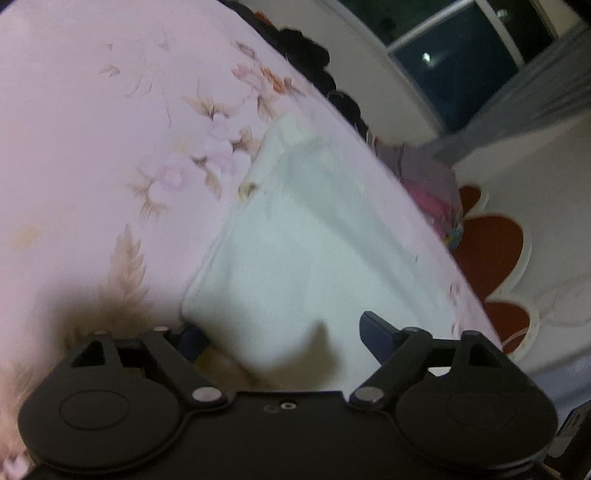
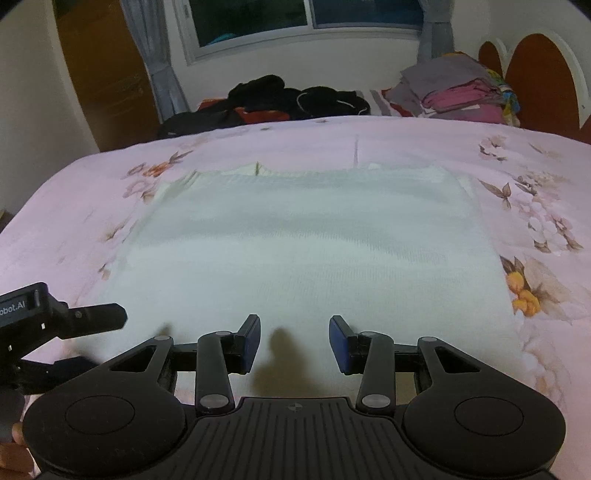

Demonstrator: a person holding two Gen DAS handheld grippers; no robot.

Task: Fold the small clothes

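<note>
Garment: white cloth (image 2: 306,251) spread flat on the bed (image 2: 535,155), near edge just ahead of the right tool, far edge toward the far side of the bed; pale ribbed band along its far edge
Garment, left wrist view: same white cloth (image 1: 306,258), blurred, running from the tool toward the bed's far edge; a raised fold line across it
Right tool: right tool (image 2: 294,341) low over the cloth's near edge, blue pads (image 2: 341,345) parted by a clear gap, nothing between them; shadow on the cloth in the gap
Left tool: left tool (image 1: 284,338) at the cloth's near-left corner, spread wide; left finger at the cloth's edge, right finger (image 1: 376,334) over the cloth; nothing seen gripped, though blur hides whether a pad touches the fabric
Left tool, right wrist view: black body of the left tool (image 2: 55,321) at the near-left edge of the bed, beside the cloth's corner
Bed: pink sheet with floral print
Far edge of bed: heap of dark clothes (image 2: 273,99) toward the left, stack of folded clothes (image 2: 461,92) at the far-right corner by the headboard (image 2: 535,85)
Behind: window (image 2: 306,14) with grey curtains (image 2: 151,62)
</note>
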